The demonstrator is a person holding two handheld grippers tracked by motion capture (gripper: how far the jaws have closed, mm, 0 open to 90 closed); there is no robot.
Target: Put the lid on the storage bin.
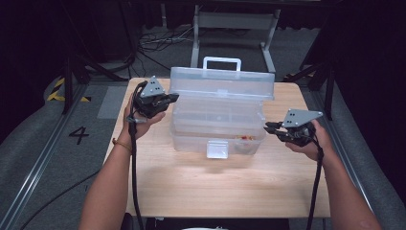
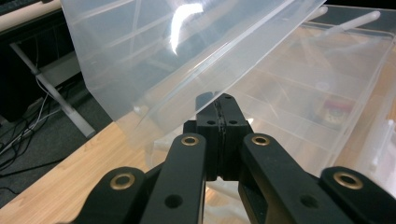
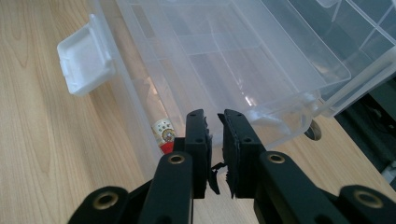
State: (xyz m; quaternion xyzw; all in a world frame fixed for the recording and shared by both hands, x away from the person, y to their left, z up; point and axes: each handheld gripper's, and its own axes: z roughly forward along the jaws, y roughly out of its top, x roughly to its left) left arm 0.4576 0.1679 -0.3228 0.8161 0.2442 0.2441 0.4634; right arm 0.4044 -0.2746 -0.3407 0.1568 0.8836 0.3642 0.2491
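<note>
— While the clear plastic box (image 1: 218,125) is seen mid-table with its lid (image 1: 222,82) raised, how is the left gripper (image 1: 171,98) set?

— Its jaws are pressed together at the lid's edge; whether plastic is pinched cannot be told.

— And the right gripper (image 1: 269,127)?

— A narrow gap is kept between its jaws, beside the box's end, near a red item (image 3: 163,134) inside.

Bright overhead light on the table (image 1: 215,187), dark surroundings, white glare on the lid (image 2: 187,14), soft focus
</note>
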